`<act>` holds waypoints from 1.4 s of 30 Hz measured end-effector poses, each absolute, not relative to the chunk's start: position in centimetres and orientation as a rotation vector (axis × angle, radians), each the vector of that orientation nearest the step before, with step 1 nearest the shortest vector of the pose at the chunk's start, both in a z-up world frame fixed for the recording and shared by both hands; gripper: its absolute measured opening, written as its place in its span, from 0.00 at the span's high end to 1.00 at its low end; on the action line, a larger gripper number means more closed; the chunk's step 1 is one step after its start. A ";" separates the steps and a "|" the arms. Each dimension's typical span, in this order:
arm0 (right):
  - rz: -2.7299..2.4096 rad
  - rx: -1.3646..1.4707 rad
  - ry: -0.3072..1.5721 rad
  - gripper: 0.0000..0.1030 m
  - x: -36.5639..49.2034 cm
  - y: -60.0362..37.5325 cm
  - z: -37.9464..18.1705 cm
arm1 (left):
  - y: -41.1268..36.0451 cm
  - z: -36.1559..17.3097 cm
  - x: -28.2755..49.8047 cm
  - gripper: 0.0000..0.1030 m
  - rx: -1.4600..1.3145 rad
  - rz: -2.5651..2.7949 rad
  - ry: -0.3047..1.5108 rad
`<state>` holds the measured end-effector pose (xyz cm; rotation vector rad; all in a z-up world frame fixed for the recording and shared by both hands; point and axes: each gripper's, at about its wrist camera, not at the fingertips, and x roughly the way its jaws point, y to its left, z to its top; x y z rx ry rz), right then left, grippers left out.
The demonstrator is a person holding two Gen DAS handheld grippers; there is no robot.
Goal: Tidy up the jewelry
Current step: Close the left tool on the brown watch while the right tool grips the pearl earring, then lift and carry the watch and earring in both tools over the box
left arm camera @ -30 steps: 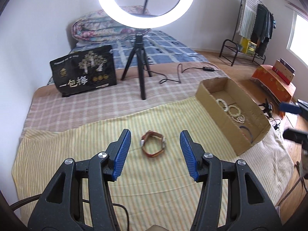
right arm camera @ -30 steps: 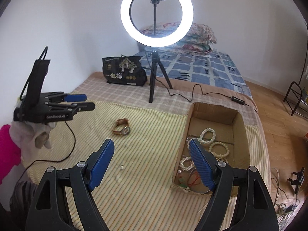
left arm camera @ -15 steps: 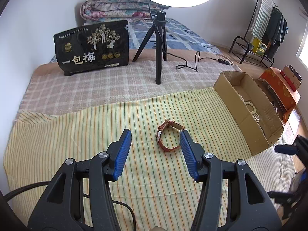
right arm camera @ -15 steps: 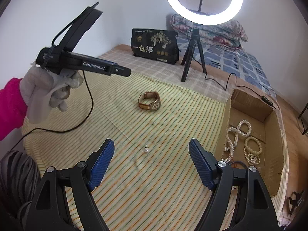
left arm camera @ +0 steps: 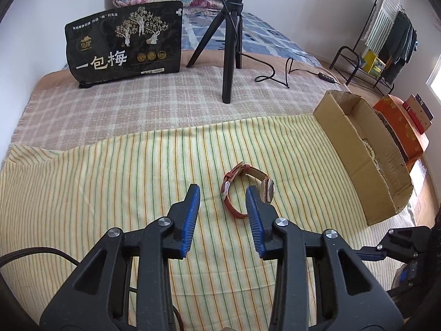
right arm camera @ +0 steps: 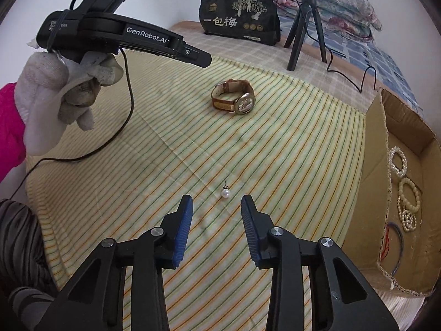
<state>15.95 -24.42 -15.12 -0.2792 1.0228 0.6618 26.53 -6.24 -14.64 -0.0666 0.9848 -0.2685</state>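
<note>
The left gripper is closing, empty, above the watch. The right gripper is closing, empty, just short of the pearl earring. Free striped cloth is seen up to the cardboard box at the right.

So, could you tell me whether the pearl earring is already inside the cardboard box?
No, the pearl earring lies on the striped cloth, left of the cardboard box holding the bead bracelets.

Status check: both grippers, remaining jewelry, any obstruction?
Left gripper closing, lined up on wristwatch. Right gripper closing, empty, pearl earring just ahead. Cardboard box beside them, path unobstructed.
</note>
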 end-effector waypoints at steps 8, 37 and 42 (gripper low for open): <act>0.657 -0.270 1.055 0.75 16.8 -24.0 -16.7 | -6.9 -16.1 27.8 0.66 -0.088 -0.272 1.011; 0.630 -0.316 1.029 0.93 16.4 -23.5 -16.9 | -7.6 -19.2 29.0 0.94 -0.121 -0.222 1.080; 0.617 -0.260 1.008 0.93 16.4 -24.3 -16.3 | -7.5 -18.5 28.7 0.96 -0.124 -0.217 1.062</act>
